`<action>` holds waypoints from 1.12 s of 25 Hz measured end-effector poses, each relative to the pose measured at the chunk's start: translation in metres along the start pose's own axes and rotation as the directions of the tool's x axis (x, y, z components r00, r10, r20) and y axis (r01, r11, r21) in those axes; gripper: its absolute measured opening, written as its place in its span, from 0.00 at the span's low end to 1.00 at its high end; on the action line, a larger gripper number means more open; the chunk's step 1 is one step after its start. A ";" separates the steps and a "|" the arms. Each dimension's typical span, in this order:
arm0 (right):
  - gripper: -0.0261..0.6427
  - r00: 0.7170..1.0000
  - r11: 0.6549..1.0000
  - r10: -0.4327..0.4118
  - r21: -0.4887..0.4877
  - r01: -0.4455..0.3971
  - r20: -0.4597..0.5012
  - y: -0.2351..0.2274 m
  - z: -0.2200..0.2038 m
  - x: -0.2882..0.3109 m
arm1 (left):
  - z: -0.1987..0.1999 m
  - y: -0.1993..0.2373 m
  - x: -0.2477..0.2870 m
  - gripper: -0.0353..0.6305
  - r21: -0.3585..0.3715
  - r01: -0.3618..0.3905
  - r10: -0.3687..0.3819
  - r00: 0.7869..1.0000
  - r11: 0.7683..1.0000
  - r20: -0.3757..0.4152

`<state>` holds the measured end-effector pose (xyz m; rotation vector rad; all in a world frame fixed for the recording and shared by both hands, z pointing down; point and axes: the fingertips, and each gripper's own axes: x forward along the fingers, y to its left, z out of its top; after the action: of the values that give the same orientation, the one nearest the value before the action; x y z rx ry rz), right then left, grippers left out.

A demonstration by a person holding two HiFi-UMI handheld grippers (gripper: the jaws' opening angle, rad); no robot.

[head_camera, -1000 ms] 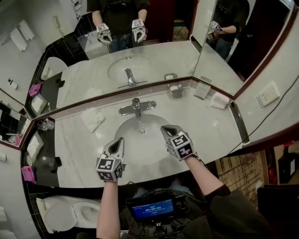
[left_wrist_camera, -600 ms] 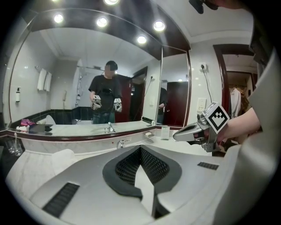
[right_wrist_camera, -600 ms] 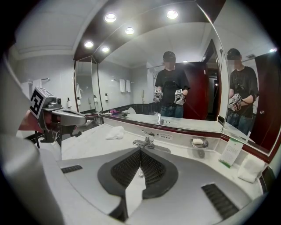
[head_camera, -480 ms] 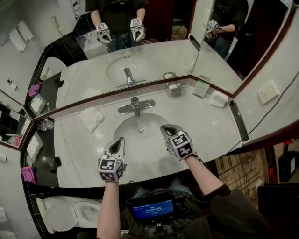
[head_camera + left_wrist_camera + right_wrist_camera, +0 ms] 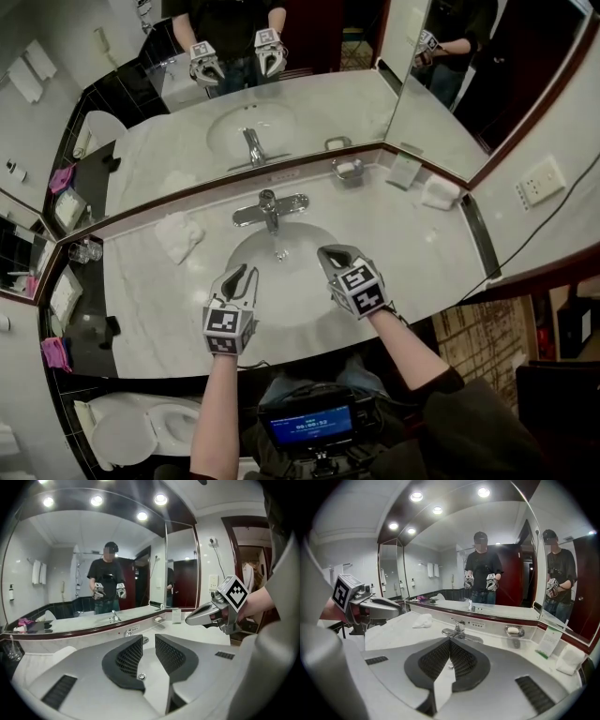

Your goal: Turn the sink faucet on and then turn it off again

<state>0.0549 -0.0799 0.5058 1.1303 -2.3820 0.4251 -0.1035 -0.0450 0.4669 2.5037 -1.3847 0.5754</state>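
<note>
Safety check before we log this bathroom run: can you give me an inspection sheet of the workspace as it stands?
Surface: pale marble counter with an oval sink set in it.
Job's things: chrome faucet behind the basin, touched by neither claw; no water stream seen.
Clutter: crumpled white cloth, soap dish, standing card, folded white towel, glasses at the far left.
Grippers: left claw jaws apart, have just been opening, nothing between them; right claw shut, empty. Both hang over the basin's near side.
Cables: one dark cable along the right wall near the socket.
Surroundings: mirror behind the counter, toilet at lower left.
</note>
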 end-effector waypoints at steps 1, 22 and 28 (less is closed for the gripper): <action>0.07 1.000 1.000 0.000 0.001 0.000 -0.001 0.000 0.000 0.003 | 0.000 0.001 0.005 0.18 0.016 0.009 -0.009 1.000 1.000 -0.005; 0.07 0.999 0.998 -0.015 0.059 0.017 -0.031 -0.012 -0.005 0.074 | -0.021 0.076 0.173 0.44 0.695 0.055 0.073 0.985 0.716 -0.154; 0.07 0.998 0.996 -0.038 0.073 0.042 -0.046 -0.019 -0.030 0.086 | -0.032 0.081 0.202 0.44 0.749 0.096 0.061 0.982 0.656 -0.179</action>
<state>0.0307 -0.1329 0.5784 1.1864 -2.3182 0.5226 -0.0827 -0.2301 0.5846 2.9225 -1.1877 1.6449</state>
